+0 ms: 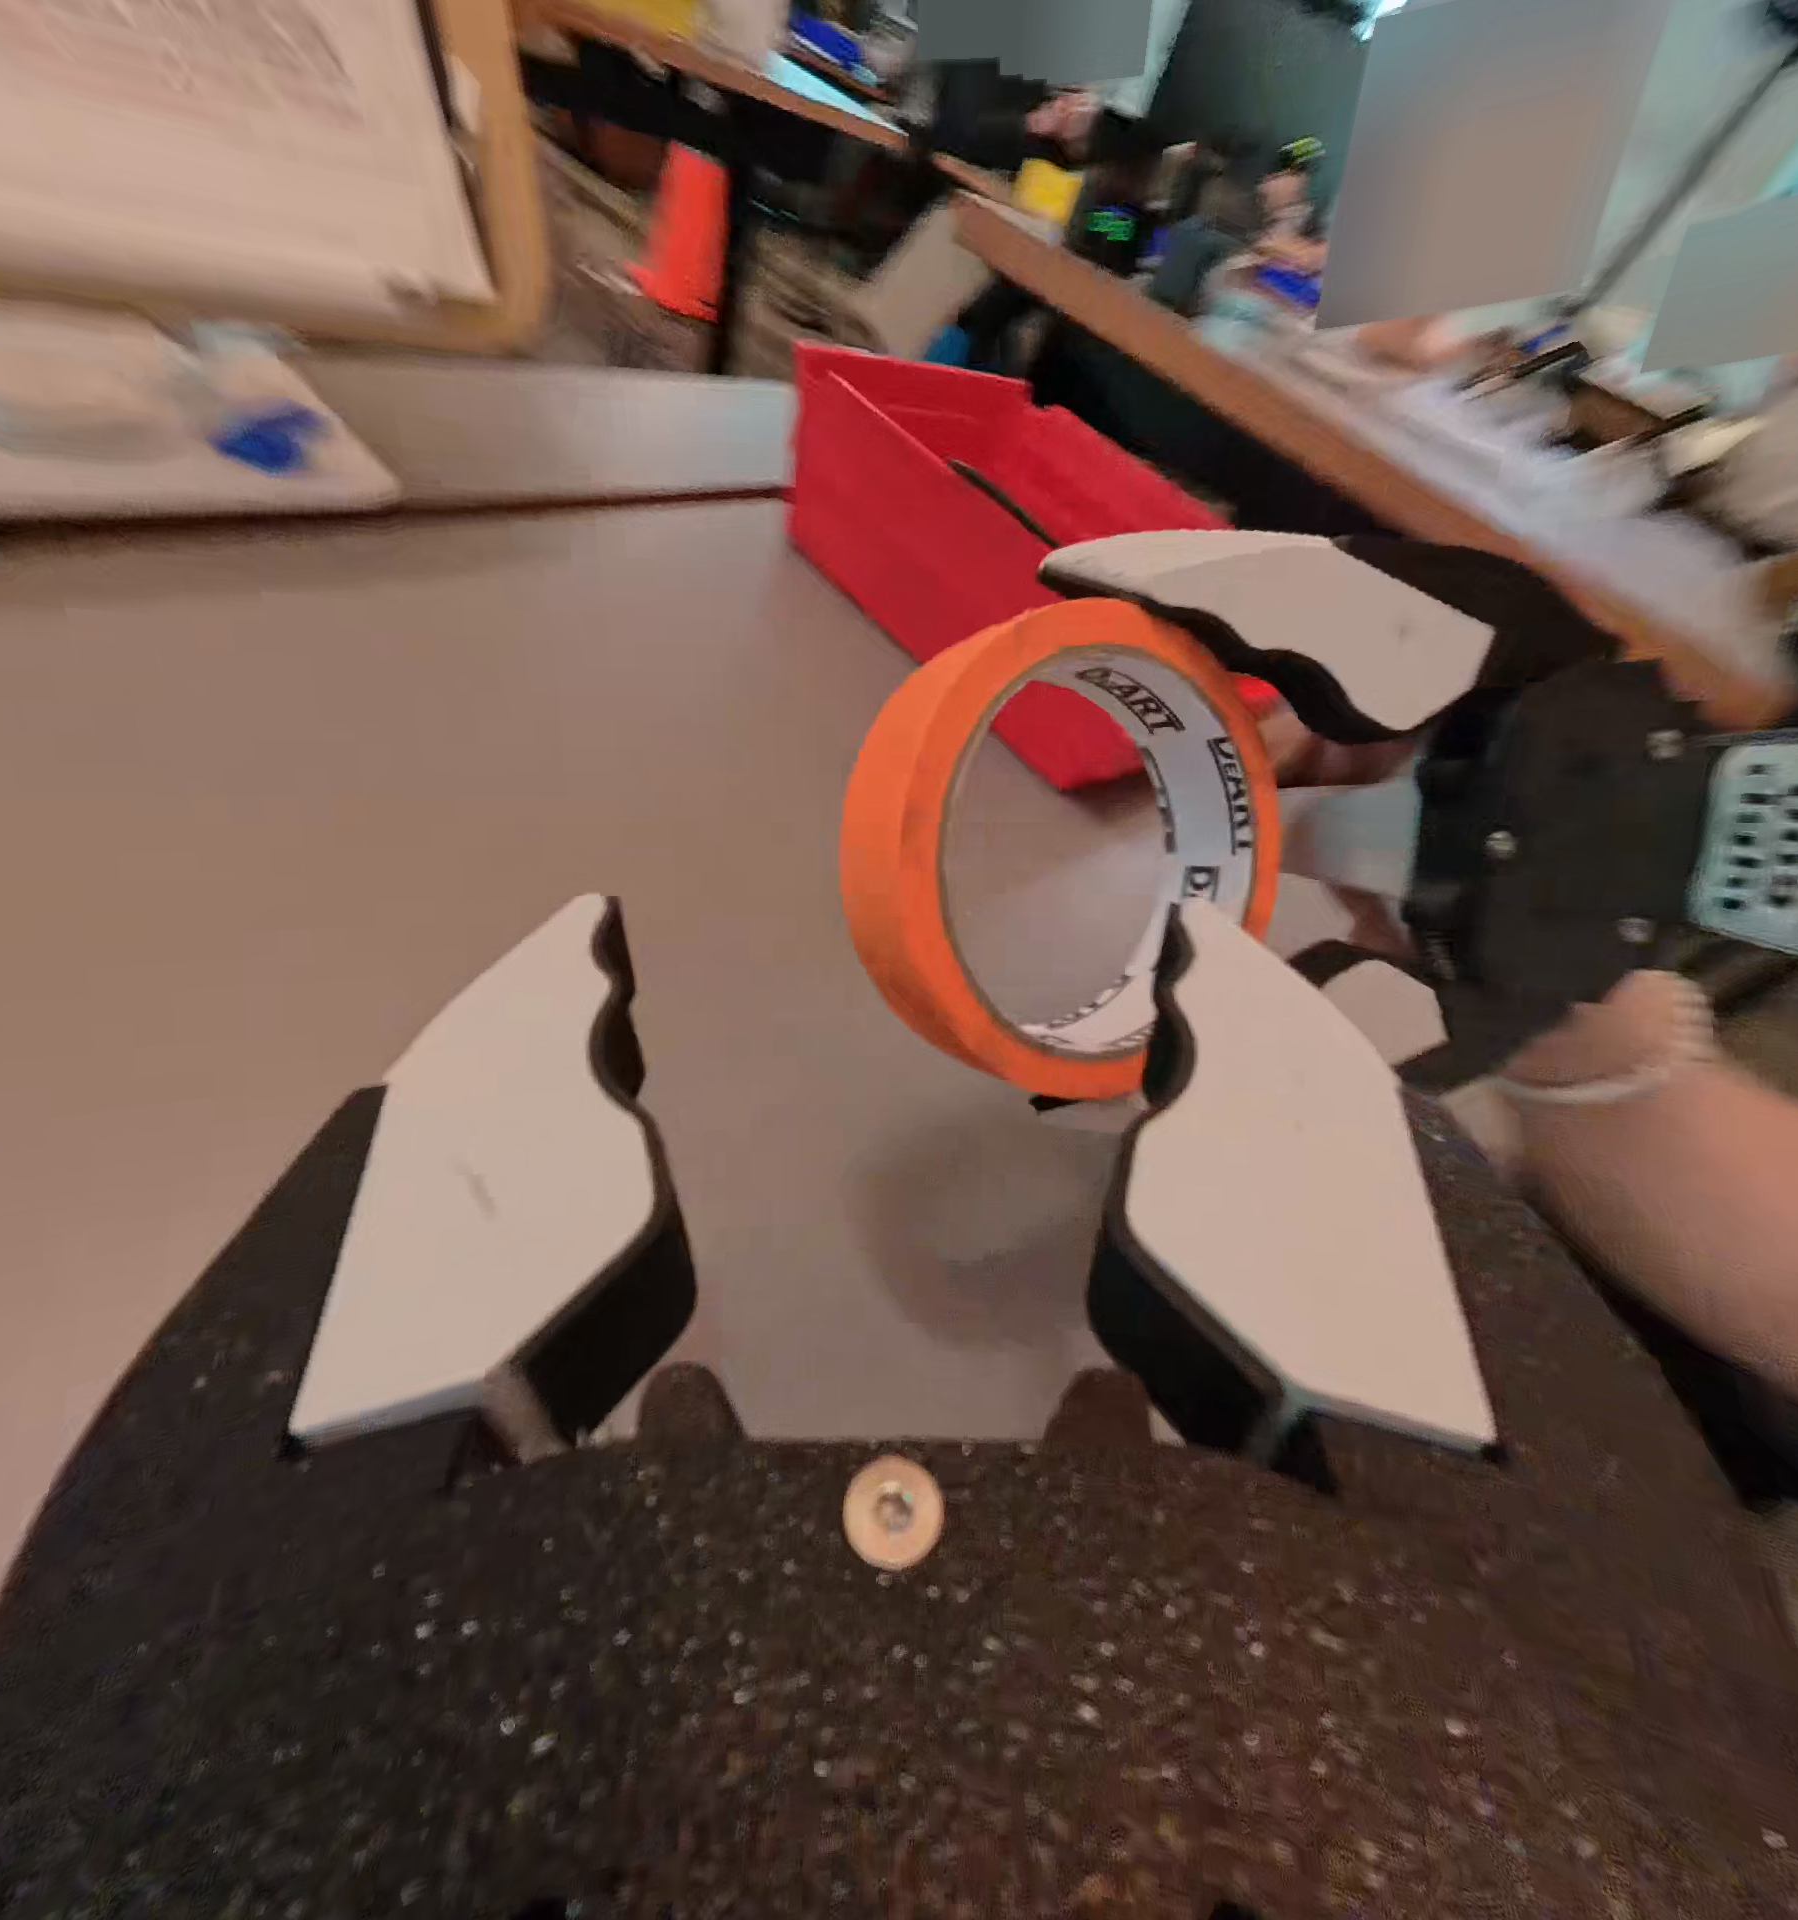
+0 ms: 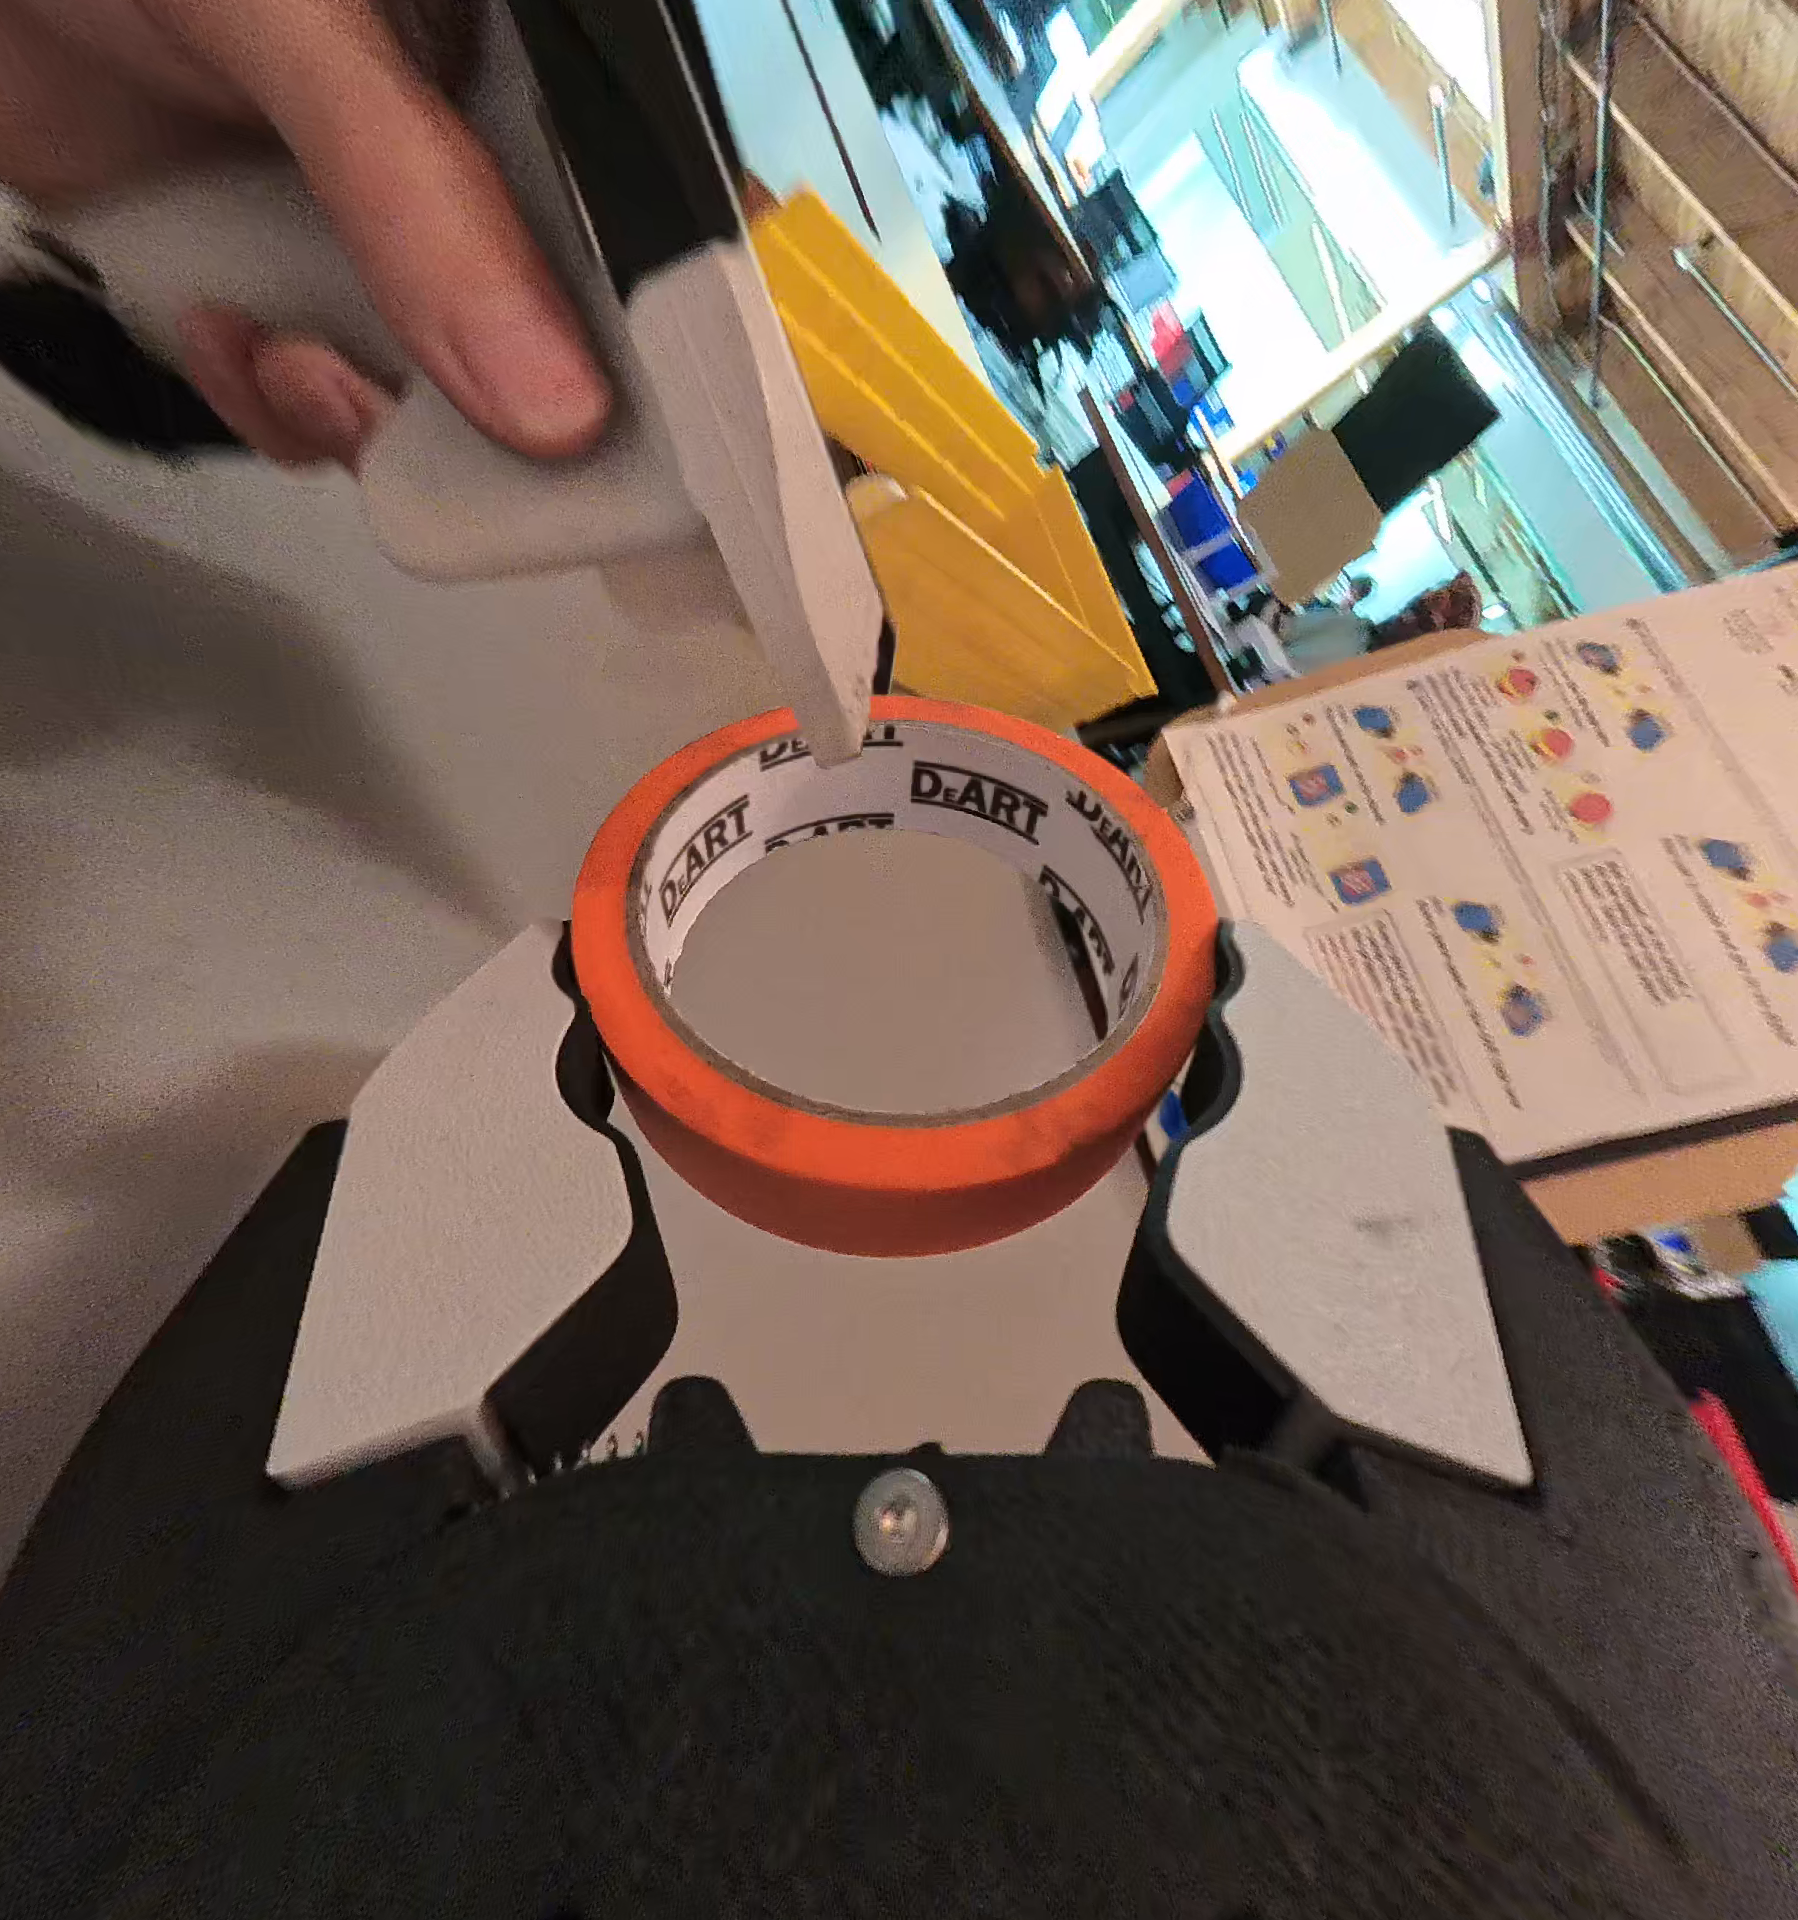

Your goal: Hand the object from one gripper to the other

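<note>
The right gripper (image 2: 895, 987) is closed on the orange tape (image 2: 890, 1039) at frame centre, gripping its outer rim from both sides. The left gripper (image 1: 890, 935) gapes wide and empty, one finger (image 2: 801, 540) reaching into the tape's hole. A red bin (image 1: 936, 520) sits on the table (image 1: 355, 779) behind.

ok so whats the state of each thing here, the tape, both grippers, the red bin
orange tape roll: held off the table, clamped across its outer rim
right gripper: shut on the tape roll
left gripper: open, one finger tip inside the roll's hole
red bin: on the table, open top
</note>
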{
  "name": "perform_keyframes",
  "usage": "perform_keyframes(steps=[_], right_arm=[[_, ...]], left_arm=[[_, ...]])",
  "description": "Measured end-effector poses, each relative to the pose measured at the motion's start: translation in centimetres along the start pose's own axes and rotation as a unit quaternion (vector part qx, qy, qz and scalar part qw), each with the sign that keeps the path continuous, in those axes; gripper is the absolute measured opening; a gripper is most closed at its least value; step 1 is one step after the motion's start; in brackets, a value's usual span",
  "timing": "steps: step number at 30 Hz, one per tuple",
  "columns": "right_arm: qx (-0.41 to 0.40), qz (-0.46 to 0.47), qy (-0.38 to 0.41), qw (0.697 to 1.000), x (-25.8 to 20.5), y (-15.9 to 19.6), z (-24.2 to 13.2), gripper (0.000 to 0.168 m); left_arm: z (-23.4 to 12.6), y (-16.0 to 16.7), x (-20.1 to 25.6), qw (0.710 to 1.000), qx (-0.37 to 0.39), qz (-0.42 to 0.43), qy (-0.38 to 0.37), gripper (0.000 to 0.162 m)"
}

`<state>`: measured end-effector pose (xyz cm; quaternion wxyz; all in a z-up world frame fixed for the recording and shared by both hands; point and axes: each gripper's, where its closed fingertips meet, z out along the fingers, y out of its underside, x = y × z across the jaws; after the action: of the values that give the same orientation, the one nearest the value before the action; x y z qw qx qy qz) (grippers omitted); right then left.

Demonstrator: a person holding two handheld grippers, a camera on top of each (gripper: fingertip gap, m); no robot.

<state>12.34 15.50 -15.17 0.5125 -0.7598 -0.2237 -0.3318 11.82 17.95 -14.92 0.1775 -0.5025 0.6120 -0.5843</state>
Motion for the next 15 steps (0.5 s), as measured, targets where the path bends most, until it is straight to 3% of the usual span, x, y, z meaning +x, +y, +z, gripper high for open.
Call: perform_keyframes(steps=[4, 7, 10, 15], right_arm=[[-0.04, -0.06, 0.038, 0.997, -0.1, 0.3, 0.8, 0.11], [-0.048, -0.096, 0.048, 0.993, -0.6, -0.4, 1.1, 0.11], [-0.063, -0.115, 0.044, 0.99, -1.0, -0.6, 1.1, 0.11], [-0.059, -0.12, 0.047, 0.99, -1.3, -1.3, 1.3, 0.11]], left_arm=[[-0.1, -1.0, 1.5, 0.99, 0.009, 0.111, -0.091, 0.107], [1.0, 0.7, 1.8, 0.988, -0.043, 0.099, -0.113, 0.11], [1.6, 1.1, 2.6, 0.991, -0.038, 0.086, -0.097, 0.112], [1.9, 2.1, 1.9, 0.981, -0.068, 0.107, -0.147, 0.115]])
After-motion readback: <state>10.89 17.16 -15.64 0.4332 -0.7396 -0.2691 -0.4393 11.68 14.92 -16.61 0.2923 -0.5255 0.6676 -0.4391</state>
